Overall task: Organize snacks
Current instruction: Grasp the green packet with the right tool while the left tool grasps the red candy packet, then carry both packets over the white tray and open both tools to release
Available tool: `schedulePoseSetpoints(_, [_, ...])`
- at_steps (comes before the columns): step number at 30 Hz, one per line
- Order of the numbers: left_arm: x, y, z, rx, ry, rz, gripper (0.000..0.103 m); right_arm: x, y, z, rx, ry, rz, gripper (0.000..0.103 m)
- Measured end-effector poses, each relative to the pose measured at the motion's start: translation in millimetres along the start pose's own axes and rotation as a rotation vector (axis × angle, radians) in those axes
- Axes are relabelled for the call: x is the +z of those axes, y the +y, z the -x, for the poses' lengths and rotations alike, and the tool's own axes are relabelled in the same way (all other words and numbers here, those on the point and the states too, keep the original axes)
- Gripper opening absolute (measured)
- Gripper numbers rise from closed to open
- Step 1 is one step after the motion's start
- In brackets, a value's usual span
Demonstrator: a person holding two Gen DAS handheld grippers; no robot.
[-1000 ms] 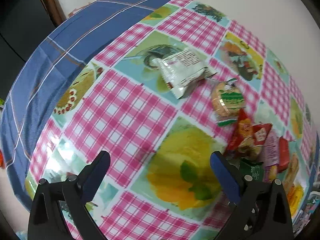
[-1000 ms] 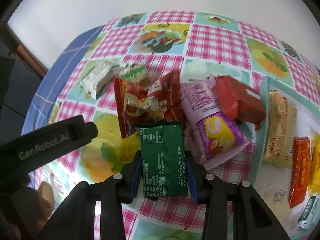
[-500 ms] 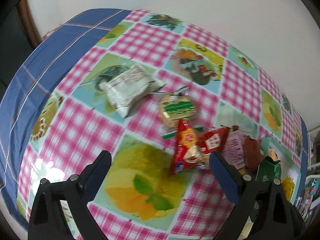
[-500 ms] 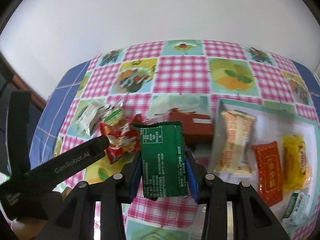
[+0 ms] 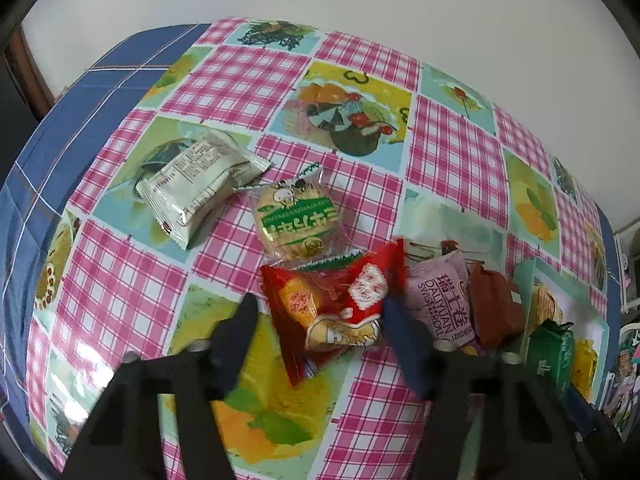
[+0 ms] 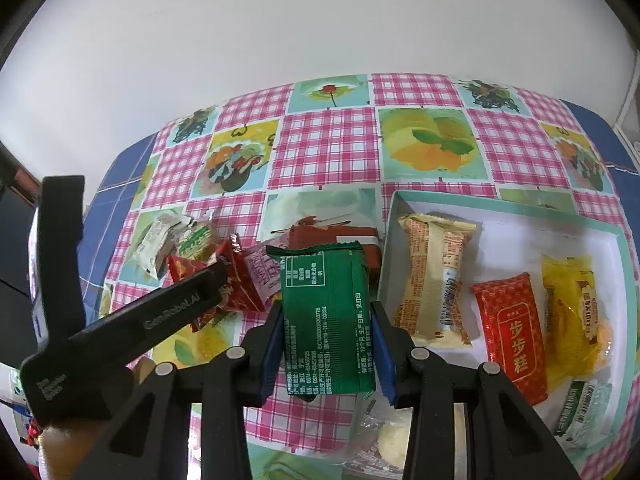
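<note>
Snacks lay half sorted on a pink-checked, fruit-printed plastic tablecloth [image 6: 328, 140] as two hand-held grippers worked the pile. At lower centre of the right wrist view, the right gripper [image 6: 327, 344] was clenched on a green foil snack packet [image 6: 326, 320], carried upright with its long axis running along the fingers. A white, teal-rimmed cardboard tray [image 6: 624, 248] sat to the right of that packet, already holding a beige wrapped cake [image 6: 436, 280], a red bar [image 6: 512, 328] and a yellow packet [image 6: 568, 304], so the drop appeared to lie rightward, with the right hand much the nearer.

In the left wrist view, the left gripper [image 5: 316, 320] hung released, its jaws spread to either side of a crinkled red plastic snack bag [image 5: 336, 308] at centre frame. That bag lay directly ahead between the fingers, long axis slanting toward lower left; whether the fingers touched it could not be told. A round green-labelled biscuit pack [image 5: 296, 222] and a white pouch [image 5: 196, 184] waited beyond, toward the upper left.
</note>
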State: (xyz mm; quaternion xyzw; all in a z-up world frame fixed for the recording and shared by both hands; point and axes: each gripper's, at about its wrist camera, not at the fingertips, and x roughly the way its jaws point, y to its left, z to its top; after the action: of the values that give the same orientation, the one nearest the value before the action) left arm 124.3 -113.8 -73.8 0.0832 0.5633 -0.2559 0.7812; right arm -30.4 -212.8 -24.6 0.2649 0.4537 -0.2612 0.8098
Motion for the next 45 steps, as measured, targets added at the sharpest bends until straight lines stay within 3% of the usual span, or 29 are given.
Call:
schedulePoseSetpoints(5, [-1,0,3,-0.021,-0.004,-0.004,0.049,0,-5,1,0.005,0.003,-0.012,0.042])
schedulePoseSetpoints(12, [1,3,17,-0.014,-0.009,0.015,0.048,1,-10,2,0.013,0.003,-0.022,0.042])
schedulePoseSetpoints(21, [7,-13,62,-0.052,-0.092,0.009,0.048,2,-28,13,0.018,-0.019,-0.061,0.042])
schedulePoseSetpoints(31, [-17,-87,84,-0.11,-0.123,-0.141,0.048,-5,-86,26,-0.033,-0.035,-0.158,0.043])
schedulePoseSetpoints(45, [-70,-187,89,-0.11,-0.134,-0.403,0.048,-12,-165,50,-0.085,-0.066,-0.296,0.043])
